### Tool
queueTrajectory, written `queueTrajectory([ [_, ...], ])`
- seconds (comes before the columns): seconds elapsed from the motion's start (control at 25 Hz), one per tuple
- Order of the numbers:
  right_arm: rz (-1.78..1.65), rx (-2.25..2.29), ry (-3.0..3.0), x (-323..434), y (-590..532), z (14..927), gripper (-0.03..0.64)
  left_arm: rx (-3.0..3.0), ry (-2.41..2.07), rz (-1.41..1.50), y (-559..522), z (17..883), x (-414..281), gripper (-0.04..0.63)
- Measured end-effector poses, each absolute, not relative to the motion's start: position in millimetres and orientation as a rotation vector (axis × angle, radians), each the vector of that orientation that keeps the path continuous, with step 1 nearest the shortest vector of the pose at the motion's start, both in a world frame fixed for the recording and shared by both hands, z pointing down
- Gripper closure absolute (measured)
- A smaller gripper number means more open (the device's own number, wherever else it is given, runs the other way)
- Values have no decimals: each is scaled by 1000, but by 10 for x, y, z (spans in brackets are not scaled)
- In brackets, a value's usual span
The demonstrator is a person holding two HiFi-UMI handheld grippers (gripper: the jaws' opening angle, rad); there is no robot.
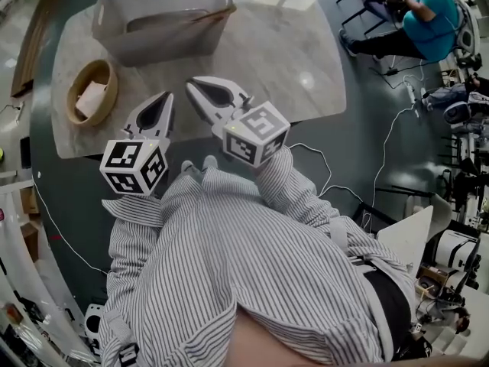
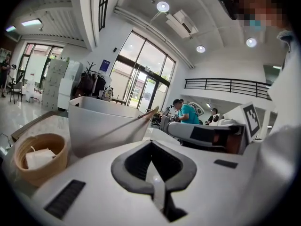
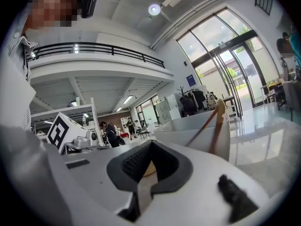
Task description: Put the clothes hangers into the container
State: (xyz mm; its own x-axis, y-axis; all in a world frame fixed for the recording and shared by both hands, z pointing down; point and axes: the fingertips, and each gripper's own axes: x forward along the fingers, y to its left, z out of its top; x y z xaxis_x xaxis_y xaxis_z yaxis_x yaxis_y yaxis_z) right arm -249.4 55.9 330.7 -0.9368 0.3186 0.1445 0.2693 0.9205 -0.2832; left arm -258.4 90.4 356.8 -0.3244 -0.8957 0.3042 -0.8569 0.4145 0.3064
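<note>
A white translucent container (image 1: 164,14) stands at the far side of the marble table (image 1: 290,60), and a wooden clothes hanger (image 1: 214,12) leans inside it. My left gripper (image 1: 163,98) hovers over the table's near edge, shut with nothing in it. Beside it, my right gripper (image 1: 191,84) is also shut and empty. In the left gripper view, the container (image 2: 106,126) and hanger (image 2: 141,117) lie ahead of the closed left gripper (image 2: 151,144). In the right gripper view, the container (image 3: 197,131) and hanger (image 3: 216,121) sit ahead and to the right of the right gripper (image 3: 151,144).
A wooden bowl (image 1: 92,90) with a white block in it sits at the table's left end, and shows as the bowl (image 2: 37,157) low on the left. A seated person in a teal shirt (image 1: 428,14) is far right. Cables (image 1: 382,151) cross the dark floor.
</note>
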Motion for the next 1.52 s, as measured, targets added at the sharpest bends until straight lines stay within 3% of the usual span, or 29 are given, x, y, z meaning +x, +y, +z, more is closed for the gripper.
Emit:
queueTrajectory([
  [1.2, 162, -456, -2847, -2431, 595, 3335, 602, 1548, -2240, -140, 862, 3458, -2598, 586],
  [1.52, 258, -366, -2847, -2374, 461, 3427, 602, 1567, -2224, -141, 755, 3475, -2547, 586],
])
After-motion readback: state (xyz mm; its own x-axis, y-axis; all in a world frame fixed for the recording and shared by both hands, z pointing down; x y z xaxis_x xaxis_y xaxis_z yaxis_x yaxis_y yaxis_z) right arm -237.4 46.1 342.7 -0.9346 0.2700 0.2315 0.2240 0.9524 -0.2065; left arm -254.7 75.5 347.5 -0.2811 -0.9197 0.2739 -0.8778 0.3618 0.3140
